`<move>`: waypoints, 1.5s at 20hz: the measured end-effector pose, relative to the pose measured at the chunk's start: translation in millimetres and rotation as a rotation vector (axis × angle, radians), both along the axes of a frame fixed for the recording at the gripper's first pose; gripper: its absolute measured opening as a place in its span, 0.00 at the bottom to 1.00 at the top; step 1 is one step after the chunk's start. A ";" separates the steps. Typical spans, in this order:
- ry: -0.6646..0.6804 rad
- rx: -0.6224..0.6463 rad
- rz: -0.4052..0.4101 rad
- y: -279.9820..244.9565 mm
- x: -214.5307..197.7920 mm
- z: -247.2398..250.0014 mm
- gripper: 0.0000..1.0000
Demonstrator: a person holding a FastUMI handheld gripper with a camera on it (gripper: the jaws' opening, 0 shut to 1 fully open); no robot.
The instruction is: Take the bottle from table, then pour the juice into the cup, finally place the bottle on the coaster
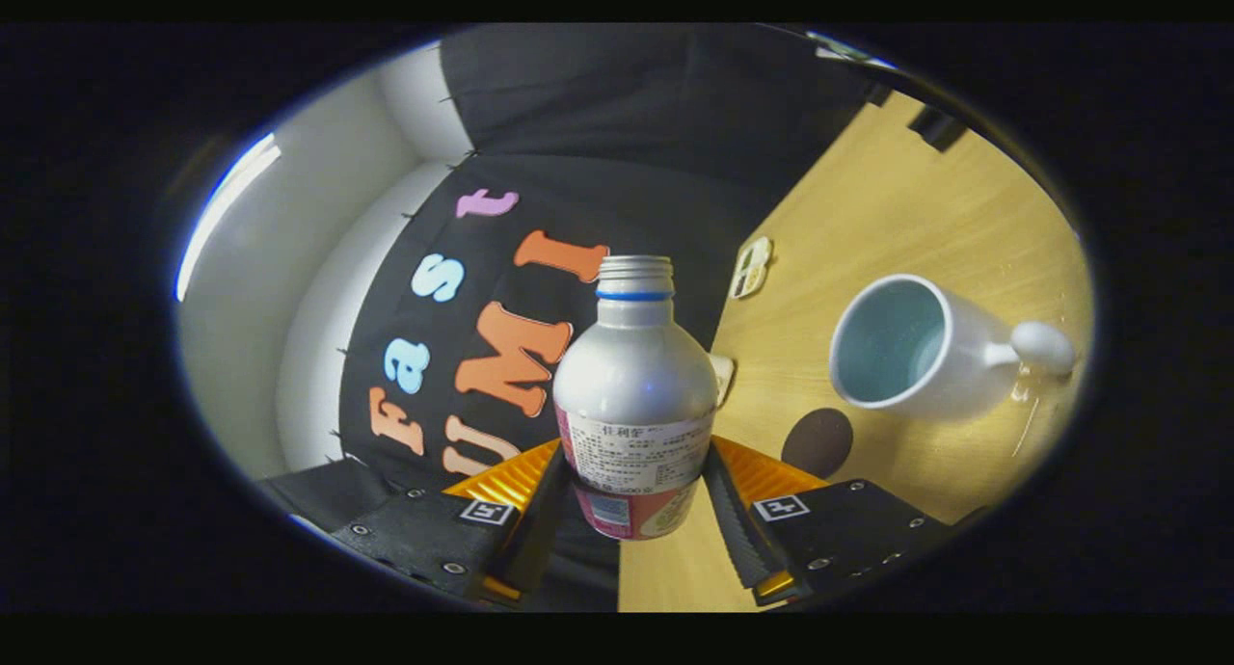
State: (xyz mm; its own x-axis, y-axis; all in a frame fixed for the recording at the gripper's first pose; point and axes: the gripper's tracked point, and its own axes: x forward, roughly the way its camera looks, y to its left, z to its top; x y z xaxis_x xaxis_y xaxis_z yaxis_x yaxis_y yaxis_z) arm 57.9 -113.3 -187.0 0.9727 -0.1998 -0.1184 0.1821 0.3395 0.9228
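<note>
The tongs (631, 496) were clamped on the uncapped silver bottle (631, 385), held tilted off the wooden desk (897, 212). The white cup (901, 352) and dark round coaster (817, 441) sat apart on open desk beside the black cloth wall (627, 116).

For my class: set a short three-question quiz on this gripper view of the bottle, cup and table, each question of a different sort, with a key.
1. True or false: the cap is off the silver bottle.
2. Multiple choice: the tongs are A) open above the cup, B) shut on the bottle, C) resting open on the table.
3. Short answer: what dark round thing lies on the wooden table between the bottle and the white cup?

Key
1. True: the threaded neck is bare.
2. B: both fingers press on the bottle's lower body.
3. The coaster.
</note>
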 end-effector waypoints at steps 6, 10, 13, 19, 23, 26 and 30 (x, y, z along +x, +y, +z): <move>0.045 -0.465 0.019 -14.8 15.1 22.4 0.75; 0.067 -0.692 0.026 -20.6 24.6 33.6 0.75; 0.119 -0.857 0.036 -22.8 33.1 33.5 0.75; 0.264 -1.112 0.177 -6.4 59.2 -3.8 0.75; 0.354 -1.172 0.272 2.1 65.7 -38.7 0.75; 0.389 -1.167 0.294 1.3 67.0 -53.2 0.76; 0.422 -1.123 0.313 1.6 68.6 -72.6 0.76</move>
